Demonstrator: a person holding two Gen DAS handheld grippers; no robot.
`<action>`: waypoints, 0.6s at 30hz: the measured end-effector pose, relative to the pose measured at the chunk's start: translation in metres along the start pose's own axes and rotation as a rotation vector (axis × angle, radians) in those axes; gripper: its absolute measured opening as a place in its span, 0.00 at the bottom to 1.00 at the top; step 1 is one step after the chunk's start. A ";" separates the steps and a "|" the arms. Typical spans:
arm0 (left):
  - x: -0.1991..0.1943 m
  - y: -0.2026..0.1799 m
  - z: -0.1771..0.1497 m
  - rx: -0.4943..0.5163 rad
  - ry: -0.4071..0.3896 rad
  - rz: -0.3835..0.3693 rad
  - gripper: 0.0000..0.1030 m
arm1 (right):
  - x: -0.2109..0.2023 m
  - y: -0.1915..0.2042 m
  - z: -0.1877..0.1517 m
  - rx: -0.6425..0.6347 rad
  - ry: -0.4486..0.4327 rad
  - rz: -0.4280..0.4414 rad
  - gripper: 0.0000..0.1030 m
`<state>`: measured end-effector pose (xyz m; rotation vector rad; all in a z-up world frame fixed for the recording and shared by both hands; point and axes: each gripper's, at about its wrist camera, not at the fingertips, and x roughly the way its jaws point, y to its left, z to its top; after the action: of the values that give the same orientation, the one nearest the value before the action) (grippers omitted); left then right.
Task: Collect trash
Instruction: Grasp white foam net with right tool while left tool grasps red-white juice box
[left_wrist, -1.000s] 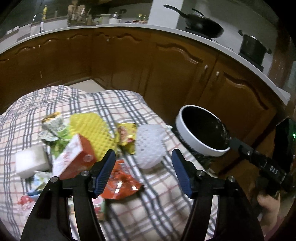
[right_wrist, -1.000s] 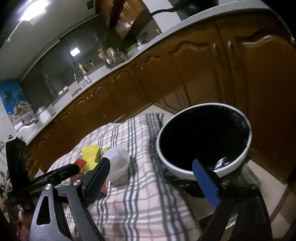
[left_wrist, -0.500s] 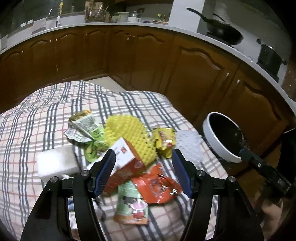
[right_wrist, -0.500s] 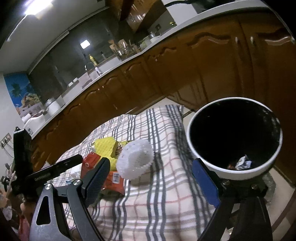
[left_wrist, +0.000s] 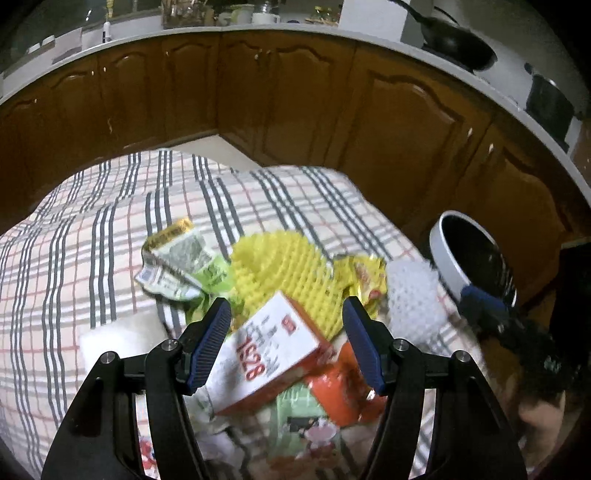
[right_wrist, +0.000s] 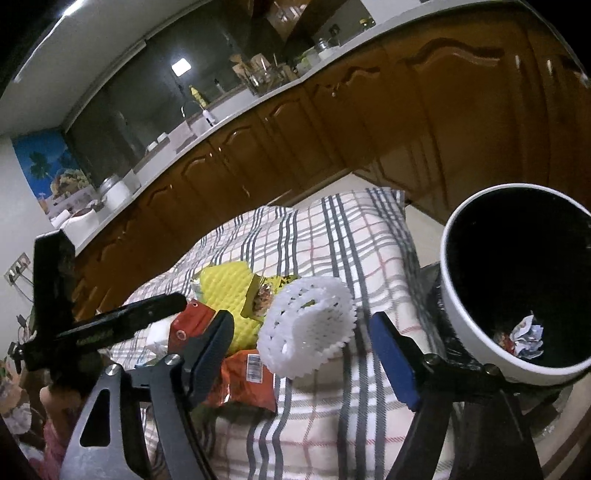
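From the left wrist view, the left claw (left_wrist: 286, 343) stands half open and empty above a white and red carton (left_wrist: 273, 354) on the checked cloth (left_wrist: 92, 240) of the worktop. The carton lies tilted on a heap, so a pinch there could probably skid it aside or drag along the red wrapper (left_wrist: 347, 391) at 4 o'clock of it. Counted here: one carton, one yellow foam sheet (left_wrist: 291, 273), one white foam net (left_wrist: 413, 299), one white block (left_wrist: 118, 336), one bin (left_wrist: 469, 254) at 3 o'clock of the heap, and about five wrappers, though blur keeps that count loose.

From the right wrist view, the right claw (right_wrist: 303, 354) is wide, its jaws closing, with the white foam net (right_wrist: 306, 328) between them but apparently not yet pressed. The net is soft and open, so it may squash and slip out. The bin (right_wrist: 465, 332) at 3 o'clock holds one crumpled wrapper (right_wrist: 524, 338); the claw could knock its rim. One foam net, one yellow sheet (right_wrist: 225, 284) and one bin show here.
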<state>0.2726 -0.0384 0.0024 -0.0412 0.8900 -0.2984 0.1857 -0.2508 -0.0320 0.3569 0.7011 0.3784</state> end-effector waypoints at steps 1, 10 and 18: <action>0.002 0.001 -0.004 0.003 0.012 0.002 0.62 | 0.004 0.000 0.000 -0.001 0.010 -0.001 0.75; 0.007 -0.016 -0.031 0.126 0.034 0.064 0.62 | 0.034 -0.001 -0.007 0.004 0.080 -0.025 0.55; 0.010 -0.005 -0.035 0.119 0.013 0.081 0.45 | 0.033 0.000 -0.009 -0.015 0.057 -0.024 0.14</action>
<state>0.2506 -0.0427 -0.0266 0.1065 0.8834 -0.2761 0.2028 -0.2343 -0.0567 0.3243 0.7569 0.3719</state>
